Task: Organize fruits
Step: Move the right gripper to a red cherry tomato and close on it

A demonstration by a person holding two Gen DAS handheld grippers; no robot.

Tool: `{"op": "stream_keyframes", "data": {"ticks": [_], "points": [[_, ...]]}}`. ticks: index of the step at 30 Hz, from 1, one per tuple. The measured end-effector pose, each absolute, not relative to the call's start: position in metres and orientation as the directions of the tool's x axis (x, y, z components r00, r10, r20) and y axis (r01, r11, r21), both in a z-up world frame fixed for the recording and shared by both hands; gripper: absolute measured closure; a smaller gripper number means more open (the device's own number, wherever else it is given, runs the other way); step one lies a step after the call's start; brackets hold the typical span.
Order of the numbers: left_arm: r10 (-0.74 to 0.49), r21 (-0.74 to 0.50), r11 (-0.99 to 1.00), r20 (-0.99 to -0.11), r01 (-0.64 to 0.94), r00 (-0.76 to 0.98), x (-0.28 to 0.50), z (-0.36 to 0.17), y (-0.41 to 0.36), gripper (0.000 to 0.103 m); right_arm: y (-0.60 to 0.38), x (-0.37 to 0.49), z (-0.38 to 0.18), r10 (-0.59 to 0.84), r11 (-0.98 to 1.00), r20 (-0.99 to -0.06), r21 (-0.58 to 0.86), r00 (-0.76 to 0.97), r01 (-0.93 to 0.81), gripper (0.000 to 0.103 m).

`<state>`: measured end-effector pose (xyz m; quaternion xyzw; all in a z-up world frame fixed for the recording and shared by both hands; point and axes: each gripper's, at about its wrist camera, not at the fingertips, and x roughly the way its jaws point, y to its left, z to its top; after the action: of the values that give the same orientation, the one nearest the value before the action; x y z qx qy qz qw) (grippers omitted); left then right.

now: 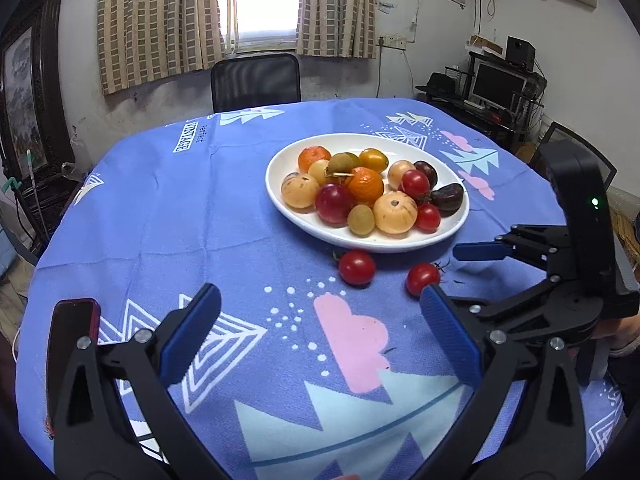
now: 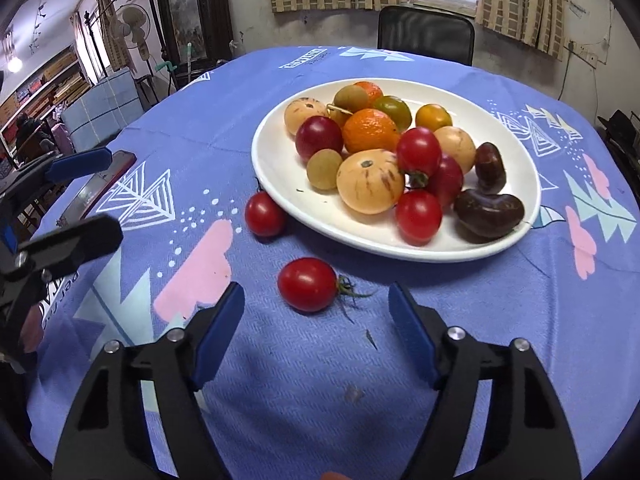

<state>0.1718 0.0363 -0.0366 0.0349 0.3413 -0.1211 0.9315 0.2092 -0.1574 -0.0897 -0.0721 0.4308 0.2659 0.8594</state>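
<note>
Red, glossy cherry tomato with green stalk (image 2: 307, 284): on the cloth, just ahead of the wide-open, empty right gripper (image 2: 316, 332). Probably light, smooth, easily bruised; to be gripped across its middle. Left gripper (image 1: 320, 328) likewise spread, empty.

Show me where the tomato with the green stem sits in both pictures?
Left wrist: the stemmed tomato is lower right, beside the blue tong pad.
Right wrist: it is near the centre, just ahead of the open tongs.
Shared landmark: the white plate just behind it.
</note>
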Motion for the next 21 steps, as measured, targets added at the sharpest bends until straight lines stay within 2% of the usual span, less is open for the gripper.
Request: {"op": "stream_keyframes", "data": {"ticks": [5, 7, 12, 16, 18, 21], "points": [[-0.194, -0.009, 0.969, -0.641, 0.246, 0.742, 0.171, -0.036, 0.036, 0.002, -0.150, 0.215, -0.094, 0.388, 0.846, -0.782, 0.092, 0.488, -0.525, 0.038], [-0.192, -0.012, 0.970, -0.643, 0.241, 0.742, 0.171, -0.036, 0.037, 0.002, -0.150, 0.216, -0.096, 0.383, 0.848, -0.787, 0.092, 0.483, -0.522, 0.048], [-0.192, -0.020, 0.971, -0.649, 0.236, 0.736, 0.173, -0.036, 0.038, 0.002, -0.151, 0.222, -0.099, 0.370, 0.860, -0.787, 0.089, 0.494, -0.502, 0.048], [-0.187, -0.010, 0.971, -0.651, 0.238, 0.736, 0.174, -0.038, 0.036, 0.002, -0.149, 0.222, -0.102, 0.371, 0.857, -0.793, 0.091, 0.484, -0.507, 0.053], [-0.186, -0.010, 0.971, -0.654, 0.237, 0.733, 0.174, -0.039, 0.036, 0.002, -0.147, 0.220, -0.103, 0.372, 0.852, -0.794, 0.086, 0.481, -0.516, 0.069], [-0.182, -0.012, 0.973, -0.661, 0.233, 0.728, 0.176, -0.042, 0.037, 0.002, -0.146, 0.219, -0.103, 0.375, 0.850, -0.790, 0.085, 0.485, -0.519, 0.070]]}}
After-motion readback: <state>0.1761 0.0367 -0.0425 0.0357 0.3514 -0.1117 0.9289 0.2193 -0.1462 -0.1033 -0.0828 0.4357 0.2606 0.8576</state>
